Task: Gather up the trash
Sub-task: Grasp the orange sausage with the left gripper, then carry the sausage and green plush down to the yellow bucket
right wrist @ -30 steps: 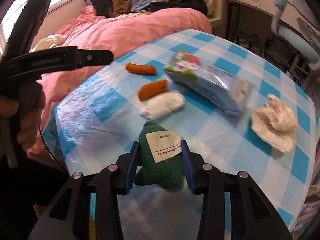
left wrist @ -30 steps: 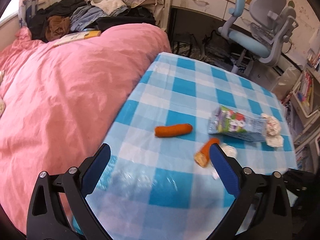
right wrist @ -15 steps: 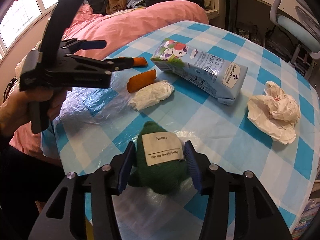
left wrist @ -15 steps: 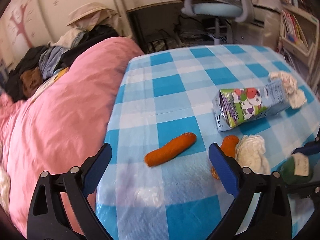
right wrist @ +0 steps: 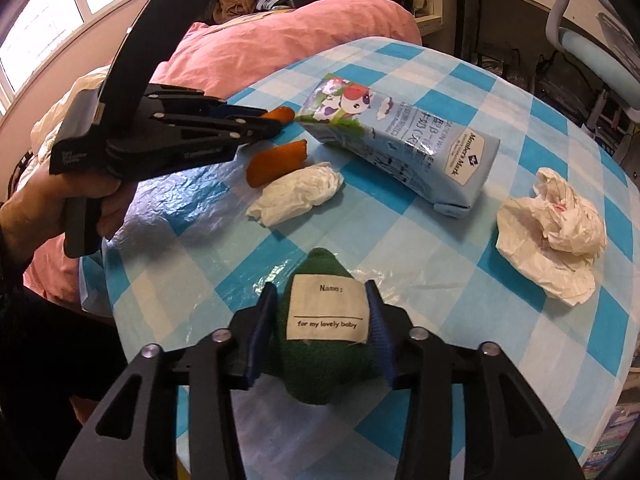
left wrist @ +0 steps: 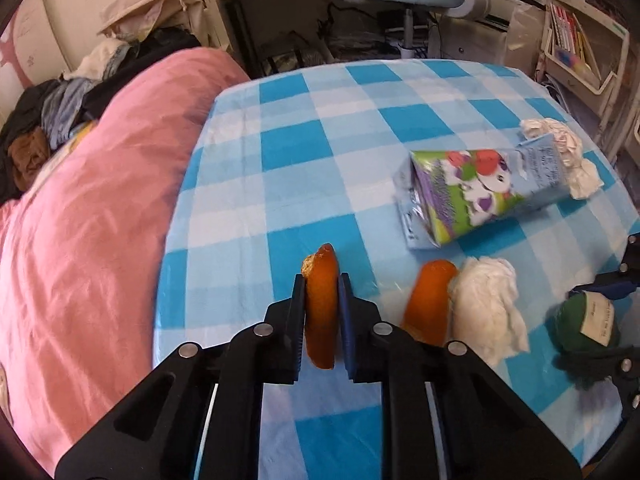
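From the left wrist view, the left tool [left wrist: 321, 280] is clenched on an orange sausage-shaped piece [left wrist: 320, 308], its two pads pressing the piece from either side, with the bitten tip poking out beyond the fingertips above the blue-checked cloth of the desk [left wrist: 304, 128]. Just to the right lie a second orange piece [left wrist: 430, 300] and, touching it, a crumpled white tissue [left wrist: 488, 308]. Farther back a milk carton [left wrist: 476, 196] lies on its side, with a larger wad of white paper [left wrist: 568, 152] against its far end. At the right edge a green plush toy [left wrist: 586, 322] sits between dark tool fingers. A pink bed [left wrist: 88, 208] borders the desk on the left. From the right wrist view, the right tool [right wrist: 322, 300] has the green plush toy [right wrist: 320, 364], with its white name label facing up, between its blue pads; the jaws are closing on it and both pads touch its sides. A hand [right wrist: 80, 204] at the left holds the left tool [right wrist: 276, 122], whose tip grips the orange piece near the carton [right wrist: 400, 148]. The second orange piece [right wrist: 276, 156] and the tissue [right wrist: 300, 192] lie beside it, and the paper wad [right wrist: 552, 232] lies well apart at the right.
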Motion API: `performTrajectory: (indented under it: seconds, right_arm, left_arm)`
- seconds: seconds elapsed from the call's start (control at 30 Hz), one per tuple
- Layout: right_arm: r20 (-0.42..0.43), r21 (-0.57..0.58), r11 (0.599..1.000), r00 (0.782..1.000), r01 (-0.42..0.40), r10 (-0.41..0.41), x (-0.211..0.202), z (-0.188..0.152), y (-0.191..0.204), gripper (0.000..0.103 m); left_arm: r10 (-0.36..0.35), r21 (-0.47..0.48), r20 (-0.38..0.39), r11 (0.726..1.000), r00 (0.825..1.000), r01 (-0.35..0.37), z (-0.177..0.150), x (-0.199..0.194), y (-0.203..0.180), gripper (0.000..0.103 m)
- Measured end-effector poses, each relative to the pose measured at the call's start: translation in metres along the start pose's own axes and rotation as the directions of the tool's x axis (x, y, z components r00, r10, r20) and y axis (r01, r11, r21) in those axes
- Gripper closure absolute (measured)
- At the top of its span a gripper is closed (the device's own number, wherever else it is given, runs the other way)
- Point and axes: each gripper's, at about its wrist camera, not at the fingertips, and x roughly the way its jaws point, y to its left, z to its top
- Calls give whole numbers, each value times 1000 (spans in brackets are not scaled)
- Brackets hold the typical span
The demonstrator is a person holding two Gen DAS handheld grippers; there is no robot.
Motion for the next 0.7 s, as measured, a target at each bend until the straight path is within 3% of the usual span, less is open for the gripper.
performTrajectory:
  seconds: [0.17, 0.37, 0.7]
  right_arm:
    - [29, -2, 1000, 1000, -3, 3, -10, -1, 6, 65]
    - [78, 29, 1000, 997, -11, 9, -25, -1, 7, 65]
    - [223, 110, 994, 975, -12, -13, -66, -5, 10, 64]
  left_arm:
    - [-39, -46, 3, 998, 999, 40, -10, -22, -6, 88]
    - [-47, -63, 81, 997, 996, 52, -20, -62, -32, 88]
    - [-79, -130, 215, 986, 973, 109, -38, -119, -55, 88]
